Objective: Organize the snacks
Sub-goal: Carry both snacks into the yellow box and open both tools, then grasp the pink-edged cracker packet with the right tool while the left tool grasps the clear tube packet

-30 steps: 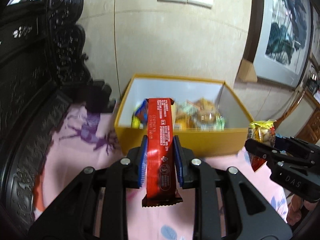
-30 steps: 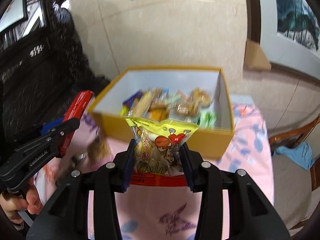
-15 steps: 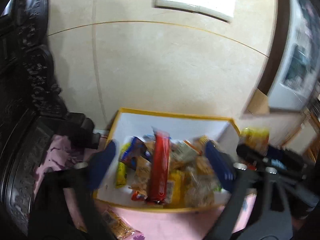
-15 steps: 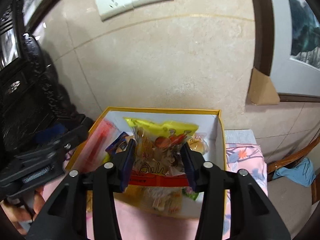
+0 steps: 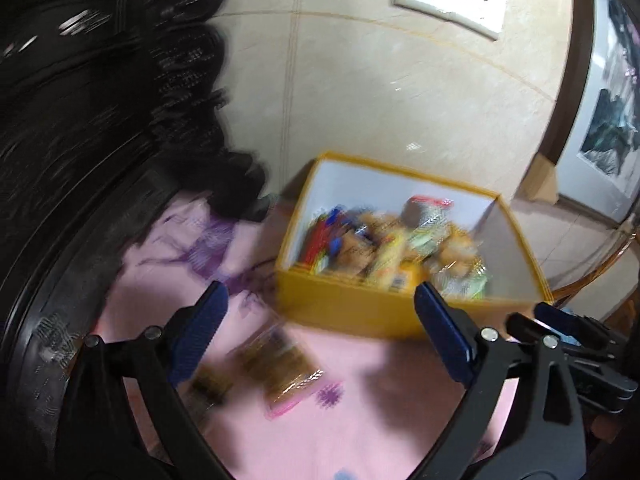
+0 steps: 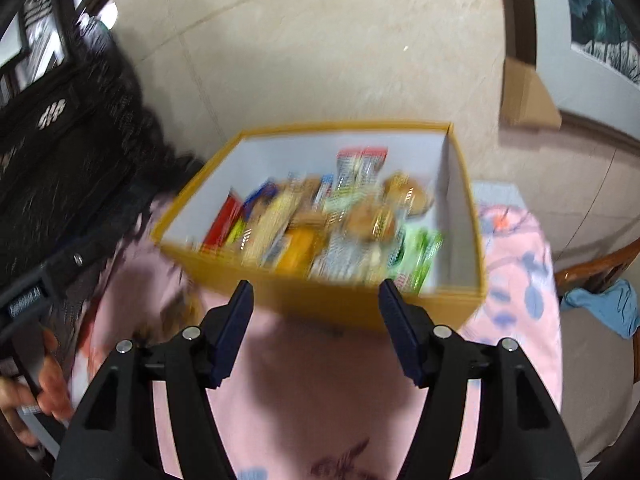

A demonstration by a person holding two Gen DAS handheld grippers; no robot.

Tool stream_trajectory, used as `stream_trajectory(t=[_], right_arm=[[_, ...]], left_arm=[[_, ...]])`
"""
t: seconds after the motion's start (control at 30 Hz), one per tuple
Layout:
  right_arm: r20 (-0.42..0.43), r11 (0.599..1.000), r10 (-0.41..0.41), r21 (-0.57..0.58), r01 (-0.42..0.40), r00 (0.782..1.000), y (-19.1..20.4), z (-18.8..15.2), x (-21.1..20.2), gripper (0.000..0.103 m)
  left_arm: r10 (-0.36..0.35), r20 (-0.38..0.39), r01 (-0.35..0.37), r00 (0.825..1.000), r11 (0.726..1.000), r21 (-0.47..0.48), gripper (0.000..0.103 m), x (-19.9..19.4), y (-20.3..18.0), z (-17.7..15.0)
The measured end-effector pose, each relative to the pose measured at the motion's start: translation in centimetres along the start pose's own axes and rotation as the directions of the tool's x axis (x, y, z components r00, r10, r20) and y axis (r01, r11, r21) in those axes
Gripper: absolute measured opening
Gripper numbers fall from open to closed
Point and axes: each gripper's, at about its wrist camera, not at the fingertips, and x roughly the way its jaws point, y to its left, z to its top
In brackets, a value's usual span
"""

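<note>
both tongs empty: left gripper [image 5: 320,328] jaws spread wide, right gripper [image 6: 316,320] jaws parted, just been opening, nothing between. snacks [image 6: 320,224] heaped in yellow box [image 6: 320,300] at far edge of pink cloth [image 6: 320,400]; loose brown packet [image 5: 276,364] on cloth below left tongs. risk: tongs clip the near box wall, shoving it. open cloth between box and near edge.
</note>
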Motion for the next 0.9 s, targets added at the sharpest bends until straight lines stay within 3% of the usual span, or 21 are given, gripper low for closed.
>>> stream_trajectory(t=[0.17,0.37,0.5,0.6,0.77,0.83,0.9], right_arm=[[-0.09,0.996,0.071,-0.051,-0.075,0.993,3.2,-3.3,1.4,0.066],[-0.151,0.965,0.166,-0.177,-0.192,0.975,9.1,-4.1,4.5,0.066],[-0.181,0.933,0.167,-0.29,-0.214,0.969,13.2,-3.8,8.0,0.067],[-0.218,0.906,0.146,-0.361,-0.218,0.965,15.6,-3.7,11.2,0.074],[-0.286,0.867,0.105,-0.443,-0.229,0.952,18.1,-4.0,16.1,0.074],[-0.31,0.864,0.08,-0.453,-0.221,0.947,18.5,-4.3,17.6,0.074],[-0.335,0.874,0.086,-0.427,-0.233,0.938,17.9,-4.7,18.6,0.08]], left_arm=[[0.09,-0.074,-0.093,0.993,0.995,-0.041,0.096,-1.7,4.8,-4.1],[0.157,-0.114,-0.165,0.981,0.984,-0.066,0.096,-2.6,7.5,-7.2],[0.169,-0.121,-0.179,0.978,0.981,-0.076,0.096,-2.9,8.2,-8.2],[0.177,-0.135,-0.189,0.975,0.979,-0.082,0.096,-3.1,8.8,-9.1],[0.175,-0.176,-0.196,0.969,0.975,-0.106,0.096,-3.0,10.2,-10.3],[0.176,-0.181,-0.199,0.968,0.973,-0.116,0.096,-3.1,10.6,-10.5],[0.181,-0.182,-0.206,0.966,0.971,-0.125,0.096,-3.0,11.1,-10.7]])
